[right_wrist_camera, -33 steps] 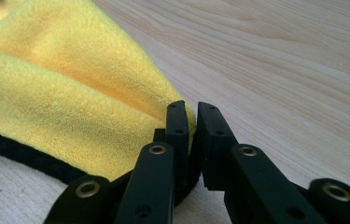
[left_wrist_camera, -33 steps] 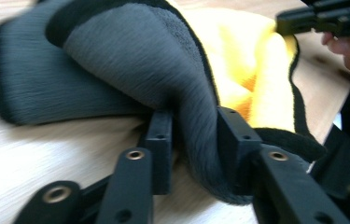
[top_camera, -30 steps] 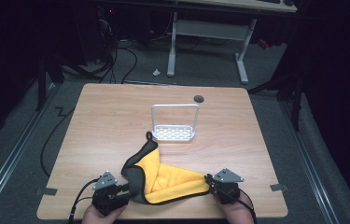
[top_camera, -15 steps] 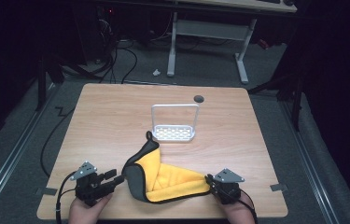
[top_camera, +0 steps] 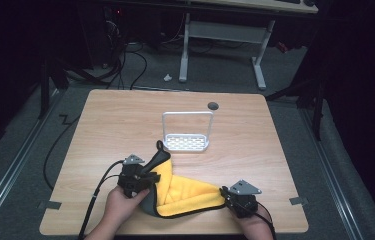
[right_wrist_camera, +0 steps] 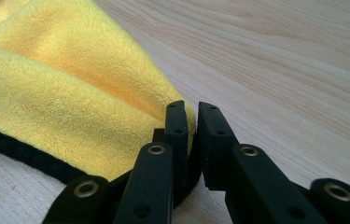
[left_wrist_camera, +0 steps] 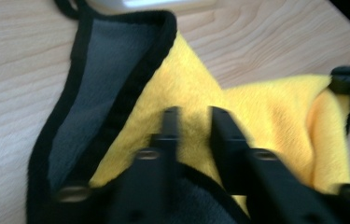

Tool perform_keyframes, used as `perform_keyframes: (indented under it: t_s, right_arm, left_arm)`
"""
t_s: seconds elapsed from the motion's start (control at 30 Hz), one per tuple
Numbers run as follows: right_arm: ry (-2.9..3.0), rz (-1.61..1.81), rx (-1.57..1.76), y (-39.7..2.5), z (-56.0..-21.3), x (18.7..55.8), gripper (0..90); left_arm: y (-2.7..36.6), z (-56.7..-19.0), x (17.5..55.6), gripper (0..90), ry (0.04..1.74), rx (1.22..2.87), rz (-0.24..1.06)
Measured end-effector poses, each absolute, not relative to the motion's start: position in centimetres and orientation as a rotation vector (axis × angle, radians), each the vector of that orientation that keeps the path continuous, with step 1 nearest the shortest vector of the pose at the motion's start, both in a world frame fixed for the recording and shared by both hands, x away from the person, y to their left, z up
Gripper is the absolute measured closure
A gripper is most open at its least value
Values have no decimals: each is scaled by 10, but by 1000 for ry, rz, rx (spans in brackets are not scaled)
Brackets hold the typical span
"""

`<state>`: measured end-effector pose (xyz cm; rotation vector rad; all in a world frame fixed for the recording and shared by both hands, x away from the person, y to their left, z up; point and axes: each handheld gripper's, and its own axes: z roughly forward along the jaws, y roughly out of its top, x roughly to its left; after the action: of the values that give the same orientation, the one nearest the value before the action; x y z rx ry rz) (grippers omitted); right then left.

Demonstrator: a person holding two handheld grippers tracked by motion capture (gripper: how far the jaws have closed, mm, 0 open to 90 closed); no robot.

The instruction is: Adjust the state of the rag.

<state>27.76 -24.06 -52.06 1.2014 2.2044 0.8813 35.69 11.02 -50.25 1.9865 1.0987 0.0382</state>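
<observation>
— How do the right gripper's [right_wrist_camera: 191, 114] fingers [right_wrist_camera: 176, 126] stand?

— Nearly together, pinched on the corner of the yellow cloth [right_wrist_camera: 65, 93]. In the right gripper view a thin fold of yellow fleece sits between the two black fingers, with the cloth's black hem running off to the lower left.

— And the left gripper [left_wrist_camera: 193, 116]?

— Its fingers [left_wrist_camera: 170, 128] are parted a little, with yellow pile showing in the gap. They lie over the cloth [left_wrist_camera: 200, 88], right above the black edging where the grey underside is turned up. I cannot tell whether they have a hold on the fabric or merely hover just over it.

— Where is the cloth on the table?

— Near the table's [top_camera: 105, 120] front edge, roughly at the middle of that edge. In the high view the cloth [top_camera: 190, 192] spreads between the two grippers: the left gripper [top_camera: 147, 177] is at its left side, where a grey flap with a black loop stands up, and the right gripper [top_camera: 223, 192] is at its right tip, close to the front edge.

— Anything else out there?

— A white wire rack [top_camera: 187, 132] stands behind the cloth, about mid-table, just apart from the raised flap. A small dark round hole [top_camera: 213, 105] sits near the back edge. A hand [top_camera: 122, 207] comes in from the front edge under the left gripper, and a black cable [top_camera: 95, 200] trails off towards the front.
</observation>
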Motion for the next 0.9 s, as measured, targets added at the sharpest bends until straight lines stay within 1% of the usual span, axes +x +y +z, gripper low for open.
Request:
perform_keyframes:
  t_s: [0.13, 0.23, 0.37, 0.4, 0.43, 0.47, 0.5, 0.57, 0.6, 0.63, 0.67, 0.7, 0.73, 0.77, 0.8, 0.83, 0.87, 0.9]
  right_arm:
    - [2201, 878, 1207, -241, -521, 278, 835]
    - [2196, 869, 1214, -242, -521, 279, 835]
    - [2193, 867, 1222, -243, -521, 278, 835]
    - [2194, 864, 1219, -243, -521, 278, 835]
    - [2194, 864, 1219, -243, -521, 278, 835]
    - [2195, 861, 1223, -242, -521, 279, 835]
    - [2194, 857, 1228, -242, -522, 279, 835]
    - [2195, 852, 1225, -241, -522, 280, 836]
    - [2193, 852, 1221, -240, -522, 279, 835]
    - [2195, 852, 1222, -241, -522, 279, 835]
    - [2195, 852, 1222, -241, -522, 279, 835]
    - [2195, 858, 1225, -241, -523, 279, 835]
    - [2199, 863, 1228, -243, -523, 280, 836]
    - [2199, 863, 1228, -243, -523, 280, 836]
    - [2199, 865, 1229, -243, -523, 280, 836]
    - [2199, 865, 1229, -243, -523, 280, 836]
    - [2200, 866, 1228, -243, -523, 280, 836]
    - [2201, 866, 1229, -243, -523, 280, 836]
  left_arm:
    - [129, -497, 341, 898, 1091, 1936, 86]
    - [154, -496, 323, 899, 1094, 1897, 123]
    - [161, -495, 327, 896, 1110, 1878, 117]
    - [159, -492, 334, 735, 1115, 1854, 101]
    - [154, -488, 341, 735, 1107, 1831, 97]
    - [145, -483, 352, 574, 1095, 1825, 103]
    - [139, -482, 360, 574, 1092, 1834, 103]
    - [121, -483, 380, 493, 1082, 1873, 83]
    - [111, -486, 389, 453, 1087, 1922, 96]
    - [100, -493, 399, 447, 1101, 1997, 103]
    - [100, -493, 399, 451, 1101, 1997, 103]
    - [97, -498, 401, 451, 1110, 2020, 69]
    - [92, -502, 399, 614, 1103, 2067, 63]
    - [92, -502, 399, 691, 1103, 2067, 63]
    - [92, -501, 395, 799, 1084, 2068, 85]
    - [94, -498, 390, 799, 1072, 2058, 104]
    - [98, -493, 384, 843, 1057, 2040, 120]
    - [101, -490, 380, 853, 1050, 2026, 131]
